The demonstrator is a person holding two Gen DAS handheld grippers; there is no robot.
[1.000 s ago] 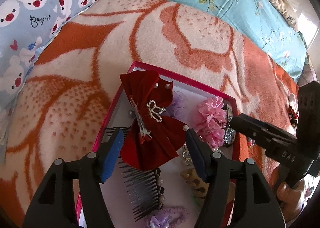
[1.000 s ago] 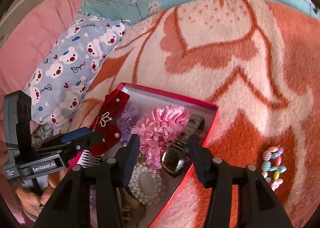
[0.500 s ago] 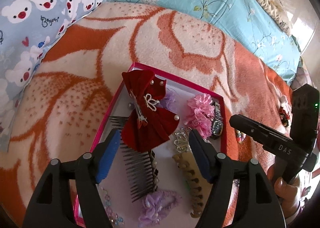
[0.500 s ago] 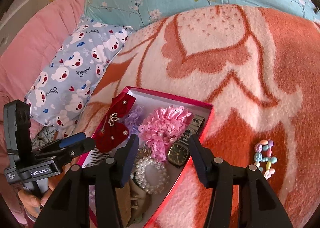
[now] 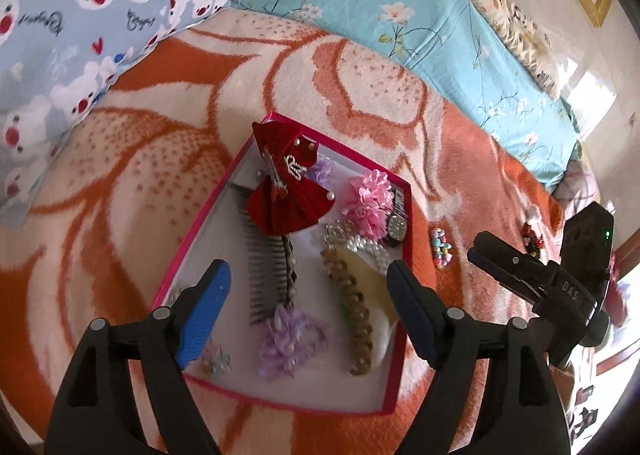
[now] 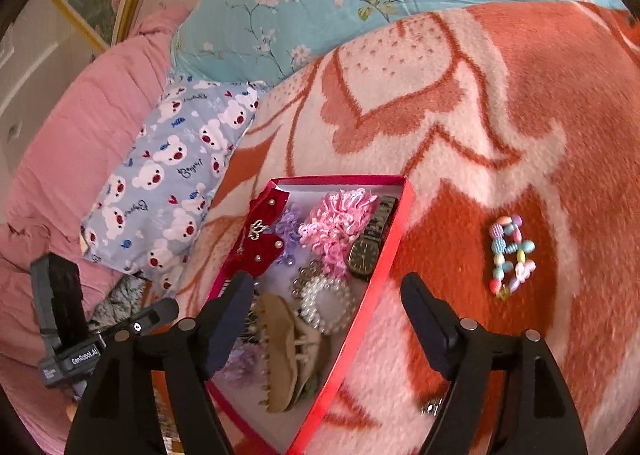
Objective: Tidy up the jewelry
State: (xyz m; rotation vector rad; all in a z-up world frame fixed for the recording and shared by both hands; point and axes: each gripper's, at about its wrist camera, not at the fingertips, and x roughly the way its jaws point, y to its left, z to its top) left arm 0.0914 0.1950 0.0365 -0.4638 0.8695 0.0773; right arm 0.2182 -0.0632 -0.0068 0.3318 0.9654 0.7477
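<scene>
With the box (image 5: 400, 375) filled, I had both grippers, left (image 5: 308, 307) and right (image 6: 328, 319), just opening wide, empty, above it; beads (image 6: 510, 255) lay right.

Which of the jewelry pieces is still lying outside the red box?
The pastel bead bracelet, alone on the orange blanket right of the red box; the other pieces in clear view lie inside.

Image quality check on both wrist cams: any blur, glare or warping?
Left wrist view: fisheye bows the bed edges, the window at right is blown out, the purple flower clip near the lens is soft. Right wrist view: even daylight, slight smear on the bead bracelet, dark vignette at the corners.
</scene>
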